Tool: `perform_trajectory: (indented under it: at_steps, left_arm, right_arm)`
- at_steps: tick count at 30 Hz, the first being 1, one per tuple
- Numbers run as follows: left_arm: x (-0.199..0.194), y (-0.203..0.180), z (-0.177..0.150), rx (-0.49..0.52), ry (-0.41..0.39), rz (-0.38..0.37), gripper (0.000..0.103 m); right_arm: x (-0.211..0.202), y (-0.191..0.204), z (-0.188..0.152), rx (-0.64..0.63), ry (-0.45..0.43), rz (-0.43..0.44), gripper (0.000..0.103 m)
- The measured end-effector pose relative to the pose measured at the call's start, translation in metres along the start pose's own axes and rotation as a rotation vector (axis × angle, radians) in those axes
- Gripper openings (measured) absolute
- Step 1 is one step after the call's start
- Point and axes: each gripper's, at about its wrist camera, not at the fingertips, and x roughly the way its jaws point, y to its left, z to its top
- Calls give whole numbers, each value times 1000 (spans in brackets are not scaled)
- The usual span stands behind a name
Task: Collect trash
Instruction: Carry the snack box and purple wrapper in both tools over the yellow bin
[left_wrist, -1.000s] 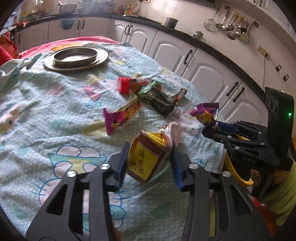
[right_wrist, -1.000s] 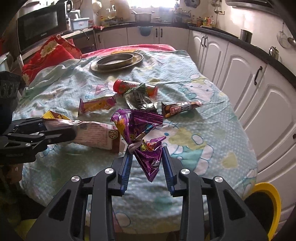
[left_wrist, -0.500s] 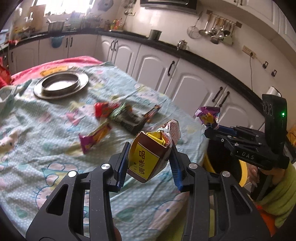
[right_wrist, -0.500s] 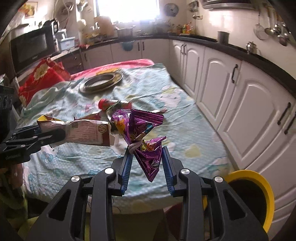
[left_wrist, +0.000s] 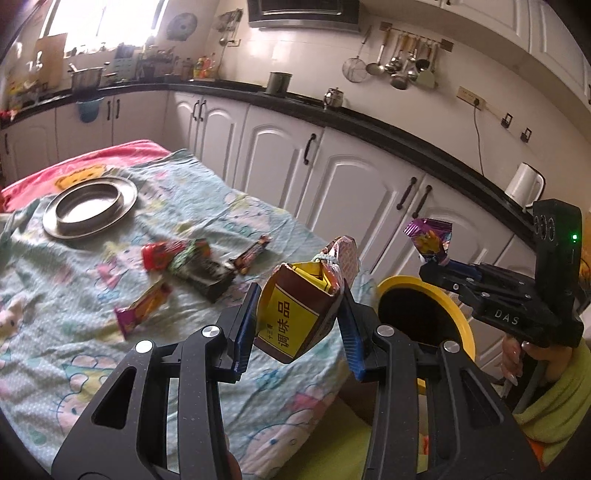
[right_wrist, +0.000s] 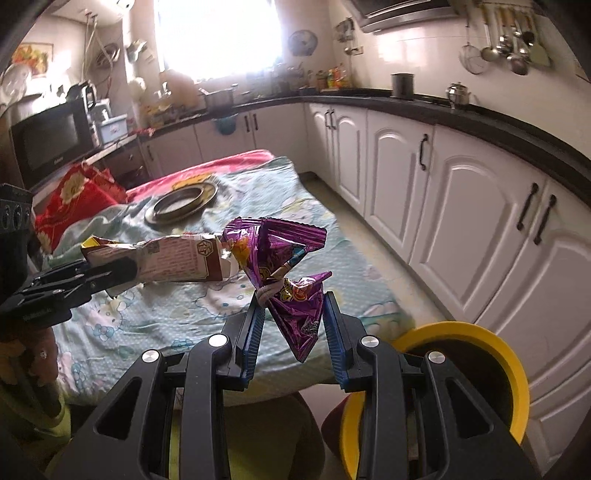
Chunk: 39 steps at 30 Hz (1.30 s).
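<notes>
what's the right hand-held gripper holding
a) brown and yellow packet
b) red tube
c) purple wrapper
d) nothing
c: the right hand-held gripper is clamped on the crumpled purple wrapper, while the brown and yellow packet sits in the left hand-held gripper.

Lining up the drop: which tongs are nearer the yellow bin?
Right. Right tongs hold the purple wrapper just beside the yellow bin; left tongs sit farther, over the table edge.

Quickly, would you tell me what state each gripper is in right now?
Left gripper: closed on the brown and yellow seasoning packet.
Right gripper: closed on the purple wrapper.
</notes>
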Motion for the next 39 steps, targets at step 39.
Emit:
perform_trajectory:
  at_steps: [39]
  left_arm:
    - [70,-127,-2,234,95,-105,32]
  right_arm:
    - [-68,-122,-69,233,-29,-222,31]
